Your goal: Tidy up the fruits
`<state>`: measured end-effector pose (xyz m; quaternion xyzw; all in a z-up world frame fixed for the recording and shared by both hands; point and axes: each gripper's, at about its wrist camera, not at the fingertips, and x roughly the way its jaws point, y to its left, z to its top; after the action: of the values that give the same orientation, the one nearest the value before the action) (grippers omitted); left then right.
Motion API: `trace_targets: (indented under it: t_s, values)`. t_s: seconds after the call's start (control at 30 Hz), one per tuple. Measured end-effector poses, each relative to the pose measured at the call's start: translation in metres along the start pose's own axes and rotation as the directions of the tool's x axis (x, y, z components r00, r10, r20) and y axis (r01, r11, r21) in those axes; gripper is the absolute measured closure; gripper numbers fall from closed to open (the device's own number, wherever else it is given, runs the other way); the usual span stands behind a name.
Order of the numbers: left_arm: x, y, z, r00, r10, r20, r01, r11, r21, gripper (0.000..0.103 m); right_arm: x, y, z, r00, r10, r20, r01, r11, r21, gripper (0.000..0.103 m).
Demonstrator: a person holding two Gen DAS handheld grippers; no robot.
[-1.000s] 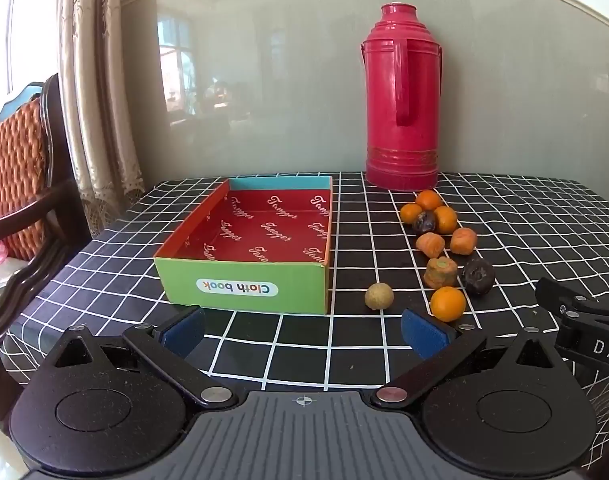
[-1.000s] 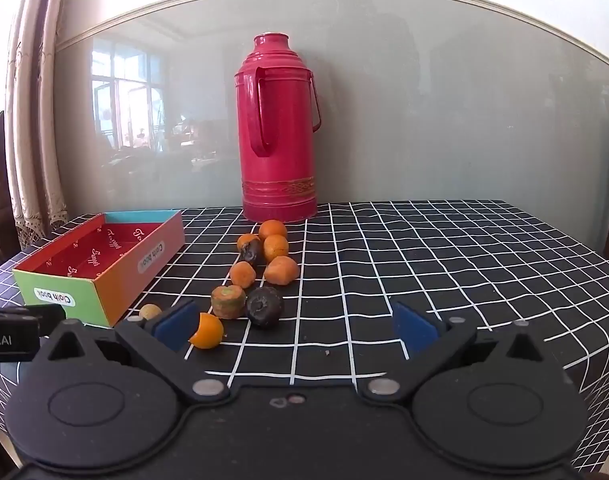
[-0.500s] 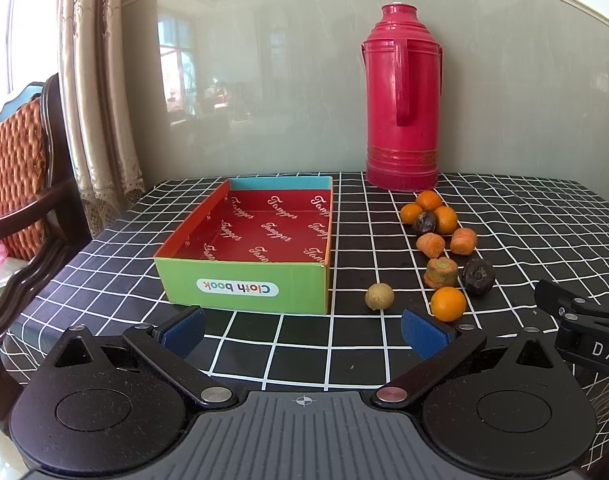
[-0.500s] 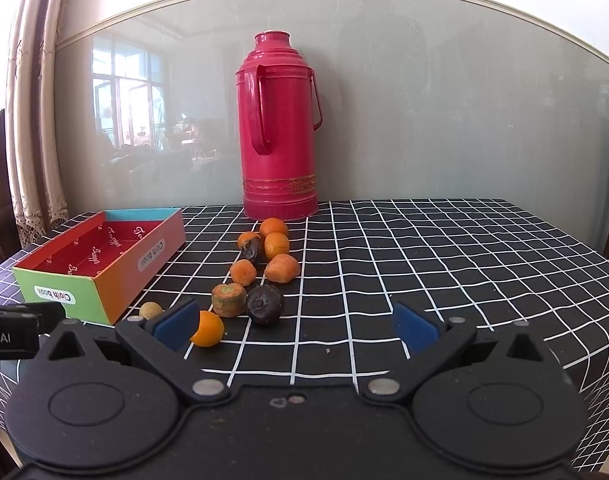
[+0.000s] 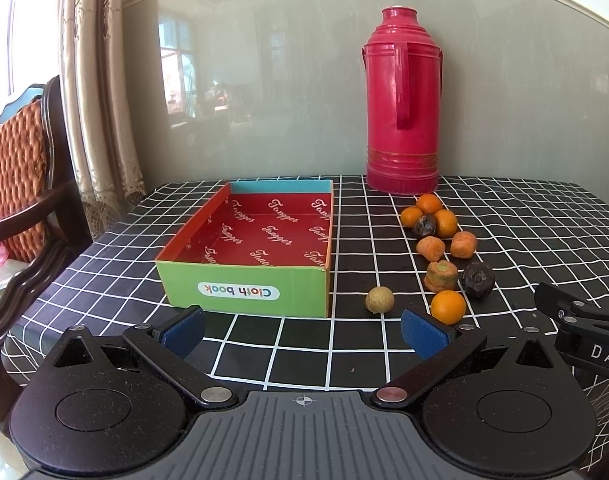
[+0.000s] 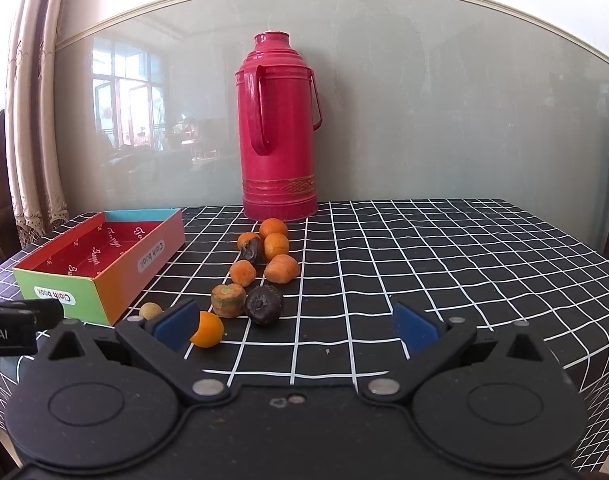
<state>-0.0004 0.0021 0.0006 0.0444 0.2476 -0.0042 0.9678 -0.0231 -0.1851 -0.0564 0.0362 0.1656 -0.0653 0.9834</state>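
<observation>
An empty cardboard box [image 5: 244,292] with a red inside and green front stands on the checked tablecloth; it also shows in the right wrist view [image 6: 56,286]. Right of it lie several small fruits: a near orange [image 5: 447,306], a tan round fruit [image 5: 379,300], a dark fruit [image 5: 479,279], a green-topped orange piece [image 5: 440,276] and more oranges [image 5: 429,203] behind. My left gripper [image 5: 302,332] is open and empty, near the table's front edge before the box. My right gripper [image 6: 294,322] is open and empty, its left finger [image 6: 172,324] just in front of the near orange [image 6: 207,329].
A tall red thermos [image 5: 402,100] stands at the back against the wall, also in the right wrist view [image 6: 278,128]. A wooden chair [image 5: 20,168] and curtain are at the left of the table. The table's right half [image 6: 464,248] is bare cloth.
The right gripper has crept slightly forward and left toward the fruits. The left gripper has barely moved. Both stay open.
</observation>
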Motion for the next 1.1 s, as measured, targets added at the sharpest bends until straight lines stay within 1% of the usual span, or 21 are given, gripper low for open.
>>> trace_targets:
  t_s: [1.1]
  values:
    - [0.0002,-0.0007,-0.0012,1.0,-0.001,0.005,0.001,1.0,0.004,0.0,-0.0005,-0.0006,0.0009,1.0,0.0,0.003,0.0,1.0,0.003,0.006]
